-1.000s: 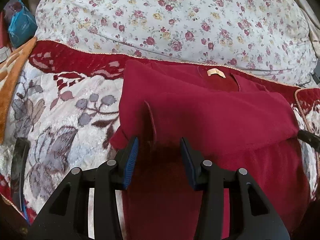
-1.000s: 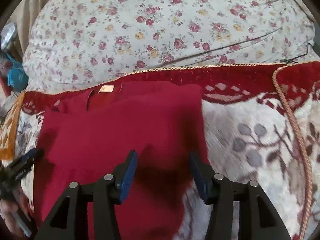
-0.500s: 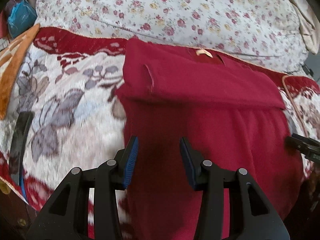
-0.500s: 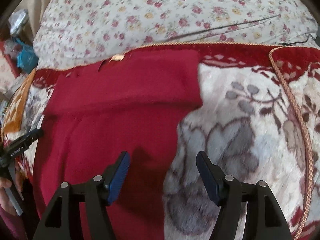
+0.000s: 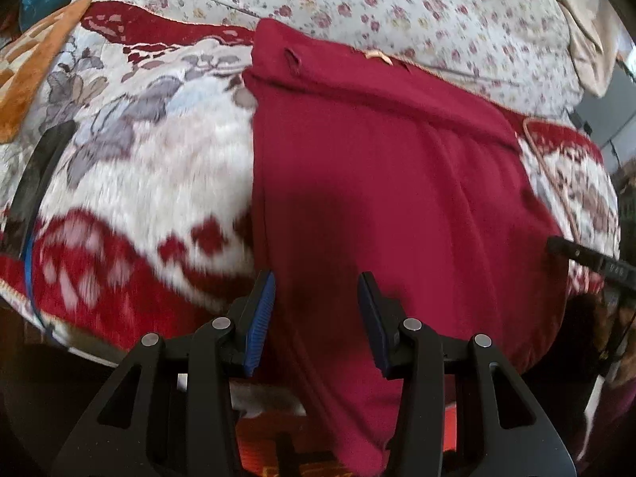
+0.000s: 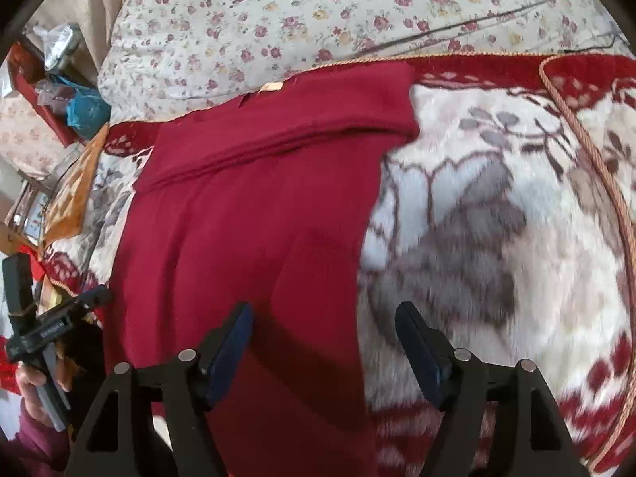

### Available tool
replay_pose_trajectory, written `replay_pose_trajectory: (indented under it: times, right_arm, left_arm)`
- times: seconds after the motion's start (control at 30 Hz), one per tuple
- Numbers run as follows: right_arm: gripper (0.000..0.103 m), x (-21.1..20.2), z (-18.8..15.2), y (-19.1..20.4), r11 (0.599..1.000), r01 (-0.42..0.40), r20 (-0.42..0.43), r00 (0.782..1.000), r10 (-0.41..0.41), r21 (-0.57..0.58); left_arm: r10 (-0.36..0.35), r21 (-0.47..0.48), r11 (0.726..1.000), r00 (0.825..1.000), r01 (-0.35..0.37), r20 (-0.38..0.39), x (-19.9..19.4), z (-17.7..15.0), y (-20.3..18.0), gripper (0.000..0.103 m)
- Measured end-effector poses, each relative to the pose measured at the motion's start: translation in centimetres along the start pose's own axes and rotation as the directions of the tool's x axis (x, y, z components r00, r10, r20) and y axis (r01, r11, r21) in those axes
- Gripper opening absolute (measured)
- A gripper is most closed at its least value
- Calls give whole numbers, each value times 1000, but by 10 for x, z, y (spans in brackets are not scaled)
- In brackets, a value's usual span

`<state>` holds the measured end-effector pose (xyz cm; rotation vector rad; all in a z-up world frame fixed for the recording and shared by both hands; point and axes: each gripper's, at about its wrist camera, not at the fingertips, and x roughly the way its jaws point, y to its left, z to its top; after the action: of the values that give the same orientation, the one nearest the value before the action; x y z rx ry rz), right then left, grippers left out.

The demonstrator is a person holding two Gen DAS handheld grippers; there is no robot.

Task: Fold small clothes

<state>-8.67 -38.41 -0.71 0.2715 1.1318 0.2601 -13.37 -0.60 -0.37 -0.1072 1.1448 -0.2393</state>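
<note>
A dark red garment (image 5: pixel 397 198) lies spread on a plush blanket (image 5: pixel 151 183) patterned in white, grey leaves and red, edged with a corded trim (image 6: pixel 588 151). In the left wrist view the garment fills the centre and runs toward 6 o'clock, where it hangs over the blanket's near edge. Its far part, toward 12 o'clock, is folded over into a band, with a small tan label (image 6: pixel 270 86) at the neckline.

Beyond the blanket, at 12 o'clock in both views, lies a pale quilt (image 6: pixel 318 8) printed with small roses. At 10 o'clock in the right wrist view sit an orange patterned cloth (image 6: pixel 75 194), a blue plastic bag (image 6: pixel 85 109) and other clutter, too small to make out.

The left gripper (image 5: pixel 316 314) hovers over the garment's left edge, its jaws spread with only cloth below and nothing pinched. The right gripper (image 6: pixel 324 351) hovers over the garment's right edge, where red cloth meets blanket; its jaws have just been widening and stand apart, gripping nothing.
</note>
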Motion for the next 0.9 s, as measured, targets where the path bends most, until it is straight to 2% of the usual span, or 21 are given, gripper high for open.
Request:
replay_pose_trajectory:
  times: [0.2,0.27,0.33,0.43,0.53,0.67,0.73,0.77,0.83,0.9]
  right_arm:
    - [73,-3,-32,8,999,8,-70,997,-11,-45]
    - [73,-4,-44,9,999,-12,-94,996,8,-40]
    - [73,-3,-54,9,999,-41,-120,992,38,-23]
    - [73,-1,-71,7,997,-75,-163,984,72,-9]
    - [73,1,-81,8,997,-73,-190,980,66,-30]
    - [73,2,-81,12,997,-73,-196,978,64,-38]
    - [73,1,-81,15,995,-88,-195,978,79,-40]
    - [71,0,-83,18,995,-95,-188,978,86,-41]
    - [48,-3,-86,23,991,-118,-181,978,106,-58]
    - [45,-4,-93,31,983,-156,-209,969,132,-100]
  left_arm:
    - [13,7,1000,997,-12,-77,9,-37,1,42]
    - [33,11,999,995,-32,-94,11,-46,3,42]
    - [18,-18,1000,993,-21,-116,14,-52,10,42]
    - [-20,-61,998,993,13,-119,16,-58,16,42]
    - [-22,-59,998,993,15,-120,19,-62,14,43]
    - [-19,-39,999,991,14,-132,19,-64,5,45]
    - [-49,-61,997,988,41,-145,22,-64,6,45]
    - [-66,-74,996,986,55,-153,23,-64,8,45]
    - [-79,-83,994,982,66,-172,27,-66,8,45]
    - [-55,-62,997,981,44,-184,31,-67,4,45]
